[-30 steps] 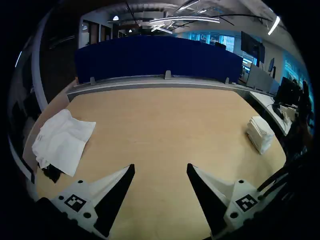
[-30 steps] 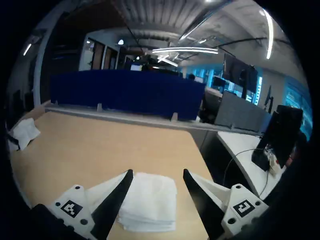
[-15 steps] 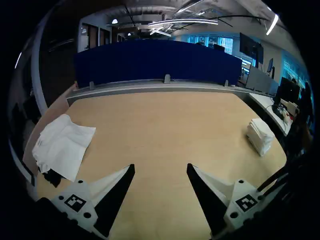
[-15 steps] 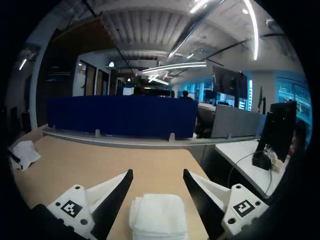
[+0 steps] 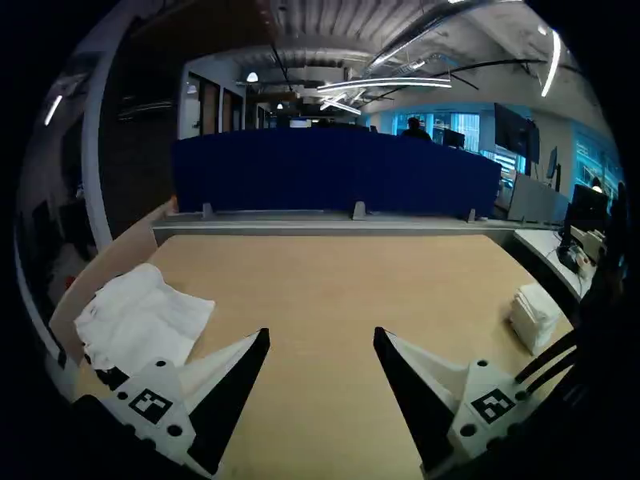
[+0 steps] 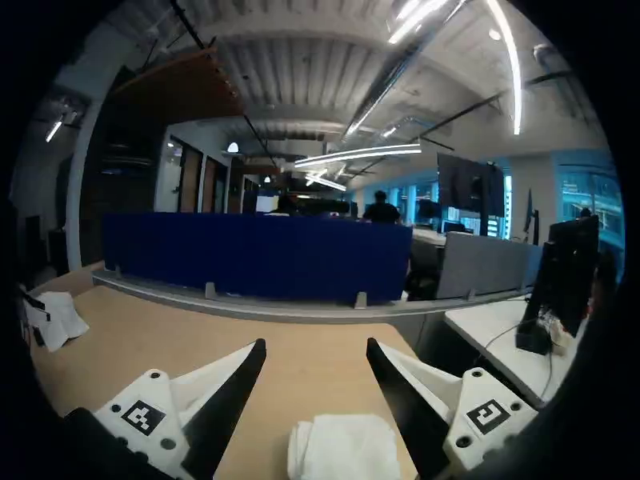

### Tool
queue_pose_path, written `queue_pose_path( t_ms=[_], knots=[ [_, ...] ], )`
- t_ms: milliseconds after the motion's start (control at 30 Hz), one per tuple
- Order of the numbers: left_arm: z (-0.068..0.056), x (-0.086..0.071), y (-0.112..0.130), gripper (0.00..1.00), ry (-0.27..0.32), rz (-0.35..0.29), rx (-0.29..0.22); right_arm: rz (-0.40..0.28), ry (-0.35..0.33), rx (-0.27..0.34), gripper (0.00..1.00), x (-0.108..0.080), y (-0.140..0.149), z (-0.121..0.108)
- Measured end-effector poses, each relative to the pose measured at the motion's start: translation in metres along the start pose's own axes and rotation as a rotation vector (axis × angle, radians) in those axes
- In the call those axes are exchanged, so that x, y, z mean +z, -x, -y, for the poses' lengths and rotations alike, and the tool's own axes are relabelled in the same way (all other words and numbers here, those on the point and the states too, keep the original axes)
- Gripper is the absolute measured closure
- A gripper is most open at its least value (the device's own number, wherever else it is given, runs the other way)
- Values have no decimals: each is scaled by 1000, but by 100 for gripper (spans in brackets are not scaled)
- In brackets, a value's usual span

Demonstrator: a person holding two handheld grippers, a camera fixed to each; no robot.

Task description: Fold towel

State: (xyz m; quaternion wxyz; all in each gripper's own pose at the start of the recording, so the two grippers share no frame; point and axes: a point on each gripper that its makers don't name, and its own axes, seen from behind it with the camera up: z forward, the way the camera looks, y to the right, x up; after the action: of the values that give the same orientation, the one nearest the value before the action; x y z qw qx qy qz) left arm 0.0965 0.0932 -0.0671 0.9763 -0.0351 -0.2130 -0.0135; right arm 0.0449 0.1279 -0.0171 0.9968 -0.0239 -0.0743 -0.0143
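A crumpled white towel lay at the bench's left edge, well apart from a folded stack at its right. The left claw hovered wide open and empty over bare wood. The right claw, equally spread and empty, hung above the stack.

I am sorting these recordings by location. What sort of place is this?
Probably an open-plan office: a long wooden desk backed by a blue divider screen, a monitor on the neighbouring desk, and strip lights under an exposed ceiling.
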Motion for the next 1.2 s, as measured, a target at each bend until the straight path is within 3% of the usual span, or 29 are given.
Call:
queue_pose_path(
  t_ms=[333, 600, 1200],
  knots=[
    [38, 6, -54, 4, -61, -156, 25, -41, -42, 22, 2, 11, -18, 45],
    [62, 10, -85, 4, -83, -231, 21, -58, -82, 23, 2, 22, -24, 88],
    [74, 18, -100, 4, -59, -304, 7, -65, -90, 57, 2, 30, -28, 122]
  ],
)
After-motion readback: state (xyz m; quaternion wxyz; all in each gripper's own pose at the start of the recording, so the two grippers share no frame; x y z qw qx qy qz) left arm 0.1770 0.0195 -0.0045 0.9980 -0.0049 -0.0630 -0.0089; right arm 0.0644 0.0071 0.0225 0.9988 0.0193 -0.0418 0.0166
